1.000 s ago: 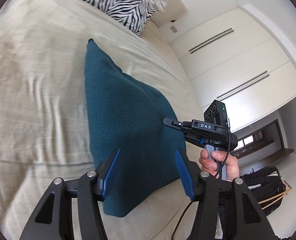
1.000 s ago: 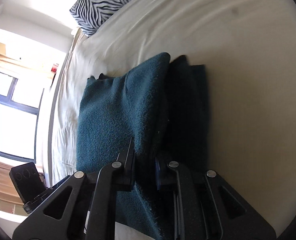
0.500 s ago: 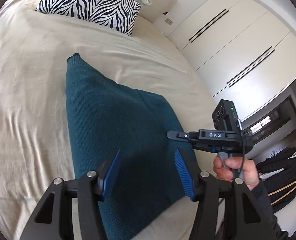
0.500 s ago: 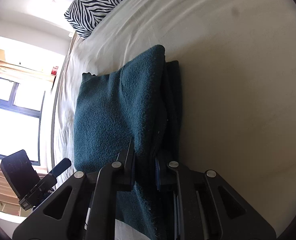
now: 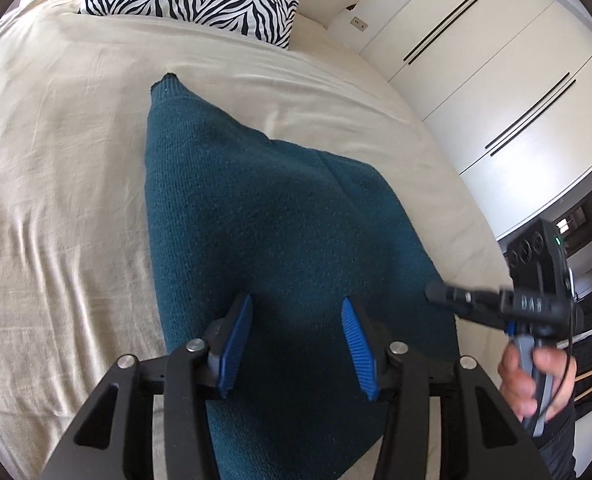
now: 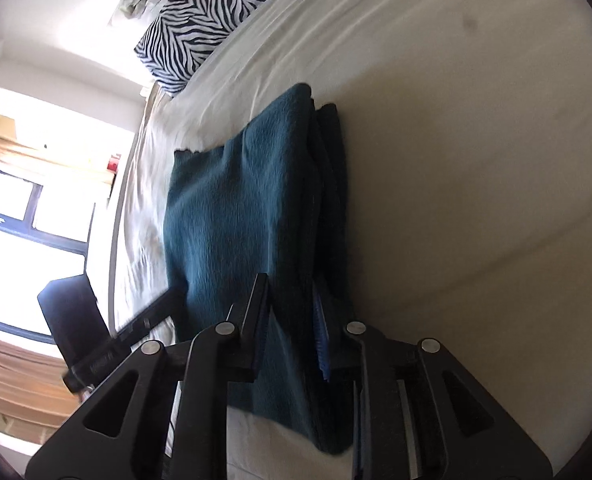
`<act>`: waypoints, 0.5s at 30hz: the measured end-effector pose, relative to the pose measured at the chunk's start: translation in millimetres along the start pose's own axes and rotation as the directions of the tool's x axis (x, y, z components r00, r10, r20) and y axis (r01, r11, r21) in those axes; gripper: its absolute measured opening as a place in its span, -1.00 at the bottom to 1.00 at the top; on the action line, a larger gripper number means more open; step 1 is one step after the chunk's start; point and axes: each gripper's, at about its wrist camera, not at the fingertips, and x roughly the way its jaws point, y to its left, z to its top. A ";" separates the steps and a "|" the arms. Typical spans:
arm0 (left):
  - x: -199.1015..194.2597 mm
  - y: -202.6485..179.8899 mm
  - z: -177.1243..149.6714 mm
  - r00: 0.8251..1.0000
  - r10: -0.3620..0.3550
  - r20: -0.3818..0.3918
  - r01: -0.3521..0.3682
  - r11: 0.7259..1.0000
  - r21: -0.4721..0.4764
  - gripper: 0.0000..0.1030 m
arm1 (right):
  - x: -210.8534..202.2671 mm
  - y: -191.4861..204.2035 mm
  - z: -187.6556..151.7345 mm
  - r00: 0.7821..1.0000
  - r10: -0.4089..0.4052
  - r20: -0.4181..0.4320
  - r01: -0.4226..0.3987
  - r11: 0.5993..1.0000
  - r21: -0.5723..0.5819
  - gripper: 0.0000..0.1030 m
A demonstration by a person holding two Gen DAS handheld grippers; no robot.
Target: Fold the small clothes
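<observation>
Moved: right gripper (image 6: 290,330) opening off sweater (image 5: 264,240) fold; left gripper (image 5: 296,338) half-wide, closing, empty; I'd release flat

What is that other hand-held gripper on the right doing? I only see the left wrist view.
Observer: The right hand-held gripper has its jaws opening, with the teal garment's folded edge between them.
Operator: How thick is that edge?
Observer: At least two layers lie stacked there, seen side-on.
Operator: Anything beyond the bed?
Observer: A bright window on its far side.
</observation>
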 end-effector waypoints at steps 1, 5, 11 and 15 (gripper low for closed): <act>2.3 -1.9 -0.5 1.000 0.010 -0.005 -0.009 1.000 0.010 -0.04 | 4.4 -4.7 -5.7 0.999 -0.032 -0.014 0.032 0.999 0.000 -0.62; 14.3 -3.1 -3.6 0.999 0.021 -0.024 -0.021 0.999 0.034 -0.07 | 10.1 -29.1 -18.4 0.999 0.032 0.004 -0.032 0.999 0.034 -0.63; -2.6 -11.1 7.3 0.998 0.052 -0.045 -0.050 0.998 0.044 -0.14 | -12.2 -12.4 -13.9 0.997 -0.077 -0.002 0.077 0.997 0.004 -0.63; -27.4 -16.6 29.8 0.997 0.049 0.055 -0.052 0.997 0.053 -0.09 | -46.5 5.5 10.1 0.992 -0.075 0.101 0.078 0.997 -0.028 -0.63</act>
